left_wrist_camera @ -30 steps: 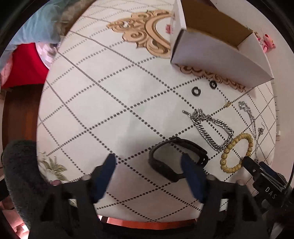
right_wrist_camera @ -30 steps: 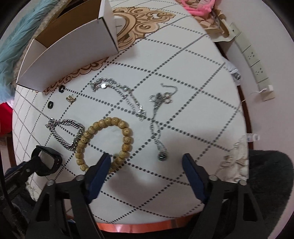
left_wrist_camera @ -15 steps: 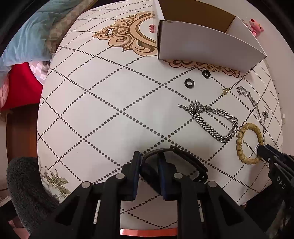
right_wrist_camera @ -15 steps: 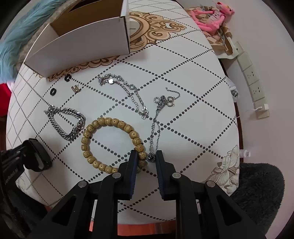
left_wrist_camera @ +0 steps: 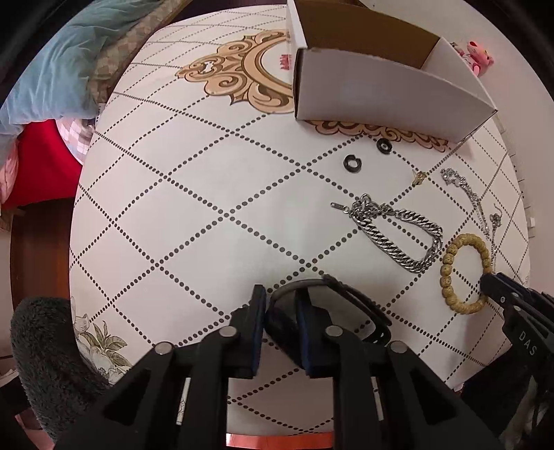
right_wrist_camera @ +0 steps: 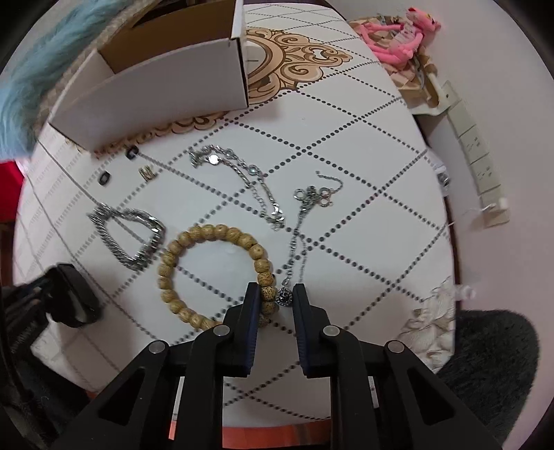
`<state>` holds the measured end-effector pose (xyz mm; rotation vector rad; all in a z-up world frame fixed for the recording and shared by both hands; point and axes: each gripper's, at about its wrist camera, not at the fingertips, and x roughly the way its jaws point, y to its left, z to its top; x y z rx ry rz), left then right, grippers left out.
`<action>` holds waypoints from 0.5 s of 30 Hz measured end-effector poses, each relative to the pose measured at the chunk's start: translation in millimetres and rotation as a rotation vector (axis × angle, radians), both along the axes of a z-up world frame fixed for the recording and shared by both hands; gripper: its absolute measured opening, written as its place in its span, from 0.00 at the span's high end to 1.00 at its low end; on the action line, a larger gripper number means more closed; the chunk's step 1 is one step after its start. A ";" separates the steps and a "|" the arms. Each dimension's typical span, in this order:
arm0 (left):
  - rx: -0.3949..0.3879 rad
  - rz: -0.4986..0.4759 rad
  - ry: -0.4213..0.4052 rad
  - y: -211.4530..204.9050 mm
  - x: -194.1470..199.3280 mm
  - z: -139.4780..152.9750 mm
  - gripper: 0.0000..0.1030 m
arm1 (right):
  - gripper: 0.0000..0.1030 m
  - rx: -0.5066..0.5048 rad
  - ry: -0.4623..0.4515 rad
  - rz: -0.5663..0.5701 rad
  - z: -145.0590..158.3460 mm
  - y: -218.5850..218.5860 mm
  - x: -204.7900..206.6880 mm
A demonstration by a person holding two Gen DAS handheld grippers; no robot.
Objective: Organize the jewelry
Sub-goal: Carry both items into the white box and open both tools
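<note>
My left gripper (left_wrist_camera: 279, 311) is shut on the near side of a black band bracelet (left_wrist_camera: 360, 304) at the table's front edge; it also shows in the right wrist view (right_wrist_camera: 74, 294). My right gripper (right_wrist_camera: 276, 299) is shut on the wooden bead bracelet (right_wrist_camera: 207, 273) and the dark pendant of a thin silver necklace (right_wrist_camera: 297, 235). A heavy silver chain bracelet (left_wrist_camera: 398, 235) lies between the two. A white cardboard box (left_wrist_camera: 381, 86), open on top, stands at the back.
Two black rings (left_wrist_camera: 353, 162), a small gold earring (left_wrist_camera: 419, 178) and a second thin silver chain (right_wrist_camera: 242, 176) lie in front of the box. A pink plush toy (right_wrist_camera: 398, 31) and a power strip (right_wrist_camera: 477, 145) are beyond the table's right edge.
Both grippers were open a second ago and have shut: the left on the black band, the right on the bead bracelet and pendant. Both have lifted slightly since.
</note>
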<state>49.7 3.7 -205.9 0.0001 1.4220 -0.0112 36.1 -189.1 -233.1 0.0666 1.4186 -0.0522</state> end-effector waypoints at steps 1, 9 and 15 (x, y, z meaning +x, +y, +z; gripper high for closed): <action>-0.001 -0.002 -0.008 -0.8 -0.4 3.7 0.90 | 0.81 0.008 -0.007 -0.005 0.2 -6.0 5.3; -0.075 0.013 -0.066 3.0 1.9 41.4 0.90 | 0.81 0.082 -0.112 0.006 48.2 -1.4 9.0; -0.112 0.016 -0.124 8.0 12.7 74.3 0.90 | 0.81 0.144 -0.183 0.036 89.4 4.8 21.1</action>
